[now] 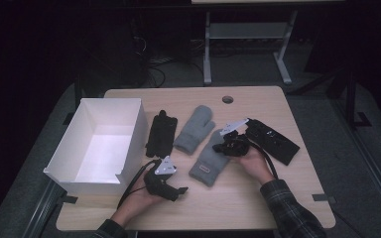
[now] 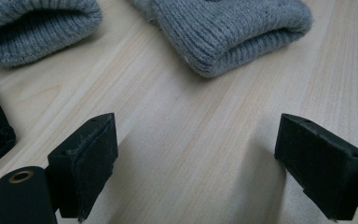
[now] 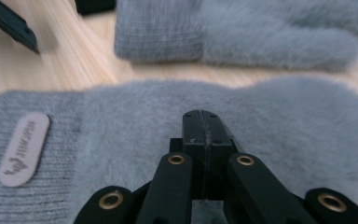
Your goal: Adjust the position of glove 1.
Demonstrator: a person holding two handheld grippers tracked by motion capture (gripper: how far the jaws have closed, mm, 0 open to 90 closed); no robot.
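While the right gripper (image 1: 226,147) rests over the near grey mitten (image 1: 211,157), its two black jaws are pressed flat together, and in the right gripper view the joined pads (image 3: 202,133) sit low over the mitten's fluffy surface with no fabric visibly caught between them. That near grey mitten lies flat on the desk (image 1: 258,193) at about its middle, its ribbed cuff toward the person and carrying a small pale label (image 3: 24,148). The second grey mitten (image 1: 194,129) lies just beyond it and to the left, thumb pointing right in the high view, close beside the first; whether the two touch cannot be told. The left gripper (image 1: 178,190) is held low at the near edge of the desk, just in front of the white box (image 1: 129,144), and its jaws stand spread wide over bare wood, nothing between them; in the left gripper view both mitten cuffs lie ahead of it, apart from the pads. A pair of black gloves (image 1: 160,133) lies between the white box and the far mitten. Another dark flat item (image 1: 273,140) lies at the right of the desk, beyond the right hand (image 1: 255,163); what it is cannot be made out. The person's right sleeve (image 1: 290,210) is plaid.
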